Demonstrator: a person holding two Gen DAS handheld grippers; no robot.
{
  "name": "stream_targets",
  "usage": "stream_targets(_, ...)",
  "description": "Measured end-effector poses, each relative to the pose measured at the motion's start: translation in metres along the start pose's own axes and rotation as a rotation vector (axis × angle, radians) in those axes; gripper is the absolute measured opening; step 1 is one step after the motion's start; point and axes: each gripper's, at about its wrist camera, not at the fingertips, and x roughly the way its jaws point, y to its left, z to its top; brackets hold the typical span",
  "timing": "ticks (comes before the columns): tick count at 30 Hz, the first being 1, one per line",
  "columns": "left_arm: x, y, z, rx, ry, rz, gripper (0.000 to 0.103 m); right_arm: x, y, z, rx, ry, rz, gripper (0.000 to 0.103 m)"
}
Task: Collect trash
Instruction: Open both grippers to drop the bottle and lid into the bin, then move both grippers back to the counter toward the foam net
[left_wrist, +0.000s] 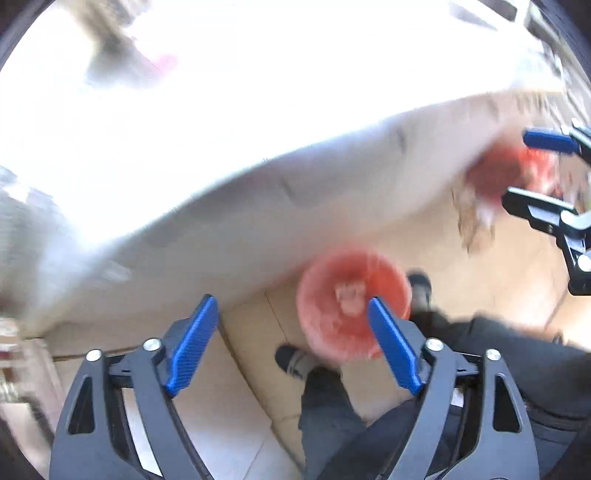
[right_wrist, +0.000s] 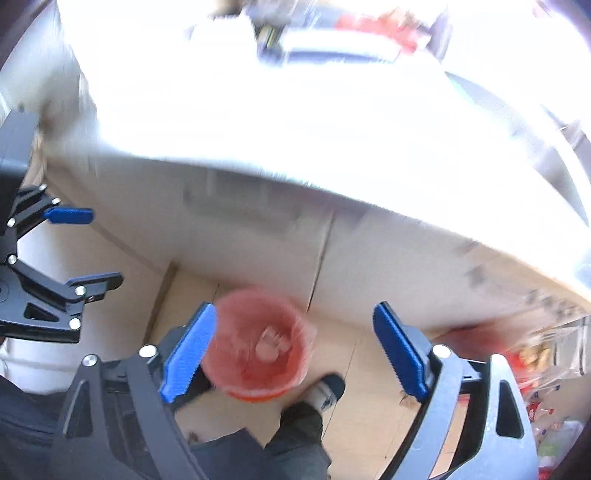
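Observation:
A red bin (left_wrist: 351, 306) lined with a clear bag stands on the floor beside the white table, with a pale crumpled scrap (left_wrist: 351, 295) in it. It also shows in the right wrist view (right_wrist: 258, 343), scrap (right_wrist: 273, 341) inside. My left gripper (left_wrist: 291, 325) is open and empty above the floor, its right finger over the bin's rim. My right gripper (right_wrist: 295, 332) is open and empty, held above the bin. The right gripper also shows at the left wrist view's right edge (left_wrist: 532, 170), the left gripper at the right wrist view's left edge (right_wrist: 92, 247). Both views are motion-blurred.
The white table (left_wrist: 258, 206) fills the upper half of both views, overexposed. The person's dark-trousered legs and socked feet (left_wrist: 295, 362) stand on the tan tiled floor (right_wrist: 369, 387) next to the bin. Blurred packages (right_wrist: 543, 354) lie at the right. A second red shape (left_wrist: 495, 177) sits near the table corner.

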Motion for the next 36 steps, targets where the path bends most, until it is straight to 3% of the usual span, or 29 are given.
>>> stream_targets(4, -0.06, 0.022, 0.038, -0.095, -0.117, 0.03, 0.088, -0.048, -0.01, 0.045, 0.019, -0.121, -0.031, 0.092)
stream_targets(6, -0.082, 0.032, 0.058, -0.137, -0.174, 0.043, 0.097, -0.067, -0.013, 0.066, 0.028, -0.184, -0.046, 0.095)
stream_targets(8, -0.103, 0.039, 0.079, -0.177, -0.237, 0.058, 0.097, -0.082, -0.019, 0.084, 0.039, -0.245, -0.048, 0.097)
stream_targets(16, -0.114, 0.055, 0.154, -0.284, -0.35, 0.111, 0.097, -0.104, -0.038, 0.141, 0.064, -0.38, -0.077, 0.097)
stream_targets(22, -0.06, 0.063, 0.183, -0.349, -0.255, 0.096, 0.097, -0.098, -0.062, 0.15, 0.112, -0.377, -0.093, 0.097)
stream_targets(28, -0.02, 0.059, 0.185, -0.372, -0.17, 0.106, 0.097, -0.064, -0.074, 0.153, 0.125, -0.322, -0.087, 0.097)
stream_targets(36, 0.017, 0.062, 0.192, -0.398, -0.097, 0.082, 0.095, -0.02, -0.074, 0.189, 0.099, -0.288, -0.051, 0.097)
